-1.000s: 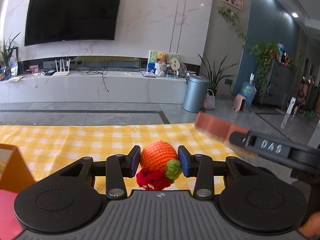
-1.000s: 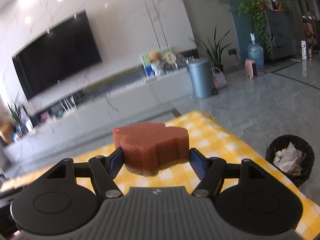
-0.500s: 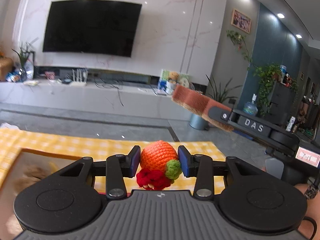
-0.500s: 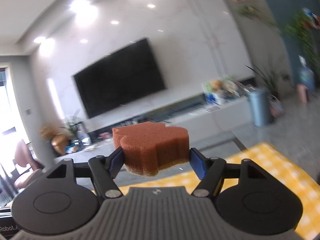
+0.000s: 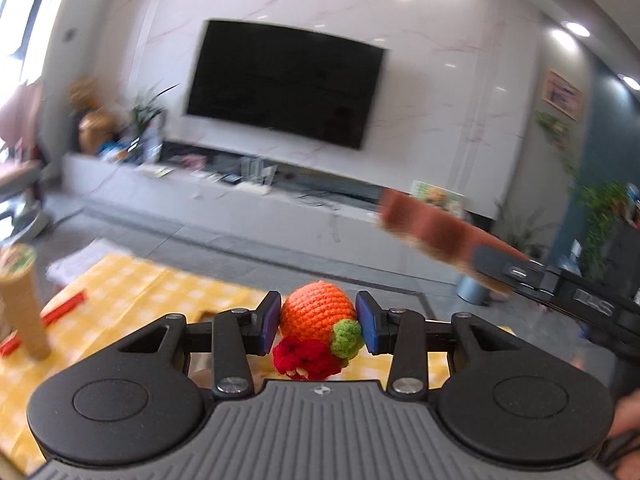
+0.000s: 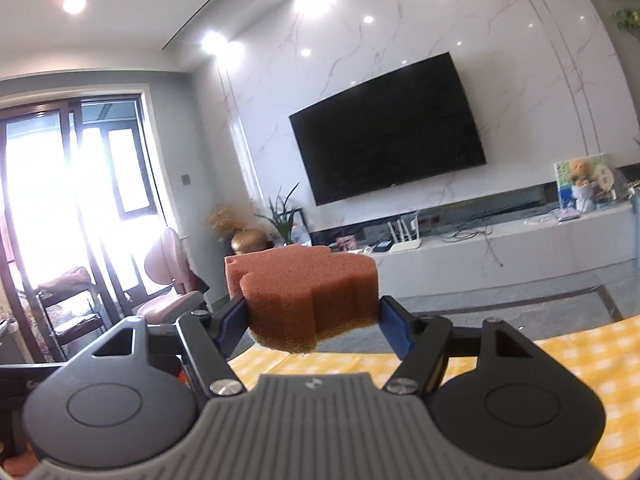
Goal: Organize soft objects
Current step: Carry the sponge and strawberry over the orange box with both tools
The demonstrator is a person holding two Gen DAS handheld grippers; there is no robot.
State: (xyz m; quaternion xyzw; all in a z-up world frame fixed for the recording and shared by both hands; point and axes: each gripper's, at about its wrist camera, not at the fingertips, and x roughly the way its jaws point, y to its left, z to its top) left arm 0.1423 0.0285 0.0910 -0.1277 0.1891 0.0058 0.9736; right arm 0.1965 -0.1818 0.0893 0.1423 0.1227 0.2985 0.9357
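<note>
While a wall-mounted television (image 6: 388,128) fills the marble wall far ahead of both grippers, a yellow checked tablecloth (image 5: 132,300) spreads below and in front of them, carrying a tan cylinder (image 5: 22,304) and a red strip (image 5: 64,307) off to the left of the left gripper. The right gripper (image 6: 312,312) is clamped on a brown sponge (image 6: 300,292), its blue pads (image 6: 394,330) pressed into both sides so that the block sits raised above the cloth, level with the low media console beyond; in the left wrist view the same sponge (image 5: 424,228) appears blurred, up and to the right of the left gripper. The left gripper (image 5: 318,322) is clamped on a crocheted orange toy (image 5: 318,312), which sits squarely between its blue pads (image 5: 268,322) with a red knitted tuft (image 5: 304,356) and a green knitted bud (image 5: 347,334) hanging at its near side, clear of the table.
</note>
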